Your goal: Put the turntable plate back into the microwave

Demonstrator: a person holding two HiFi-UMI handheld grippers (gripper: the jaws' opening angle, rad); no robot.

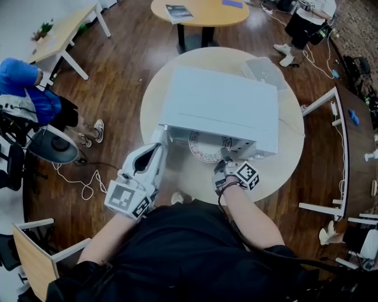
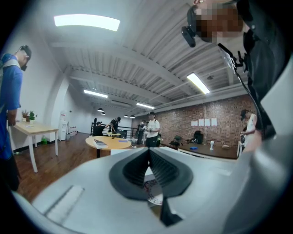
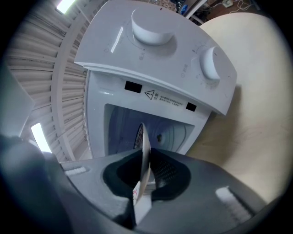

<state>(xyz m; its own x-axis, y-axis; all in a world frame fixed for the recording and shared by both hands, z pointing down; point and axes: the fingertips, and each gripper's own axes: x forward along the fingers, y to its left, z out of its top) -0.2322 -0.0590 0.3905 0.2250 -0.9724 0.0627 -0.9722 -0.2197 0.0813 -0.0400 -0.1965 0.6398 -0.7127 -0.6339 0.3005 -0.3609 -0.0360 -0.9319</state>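
Observation:
A white microwave (image 1: 224,106) stands on a round pale table (image 1: 283,171) with its front toward me. The patterned turntable plate (image 1: 204,147) sticks halfway out of its opening. My right gripper (image 1: 224,166) is shut on the plate's near rim. In the right gripper view the plate (image 3: 144,139) stands edge-on between the jaws, pointing into the cavity (image 3: 171,132) beside the knob panel (image 3: 155,59). My left gripper (image 1: 158,143) rests at the opening's left corner with its jaws together (image 2: 149,153) and nothing seen between them. A bit of the plate (image 2: 153,189) shows below it.
A grey flat device (image 1: 263,71) lies behind the microwave. A person in blue (image 1: 23,88) stands at left by a chair. Another round table (image 1: 201,12) is at the top, a long desk (image 1: 354,135) at right, a wooden chair (image 1: 35,259) at bottom left.

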